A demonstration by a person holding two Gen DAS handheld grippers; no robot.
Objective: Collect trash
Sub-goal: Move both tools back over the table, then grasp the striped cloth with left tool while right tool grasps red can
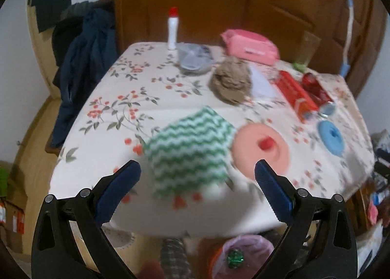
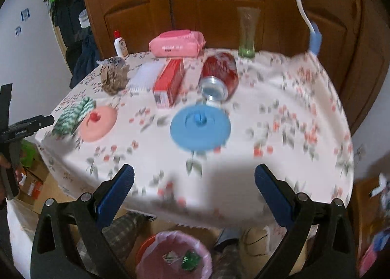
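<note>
Blurring everything — left tongs point(image 1: 198, 173) and right tongs point(image 2: 194, 176) agape, empty; bin point(image 2: 174, 255) half-hidden below.

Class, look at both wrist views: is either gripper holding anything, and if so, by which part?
Nothing is held. The left gripper and right gripper are both open with empty jaws, above the near edge of the table.

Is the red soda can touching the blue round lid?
Cannot tell. In the right wrist view the soda can lies just behind the blue lid, but motion blur hides whether the rims meet.
</note>
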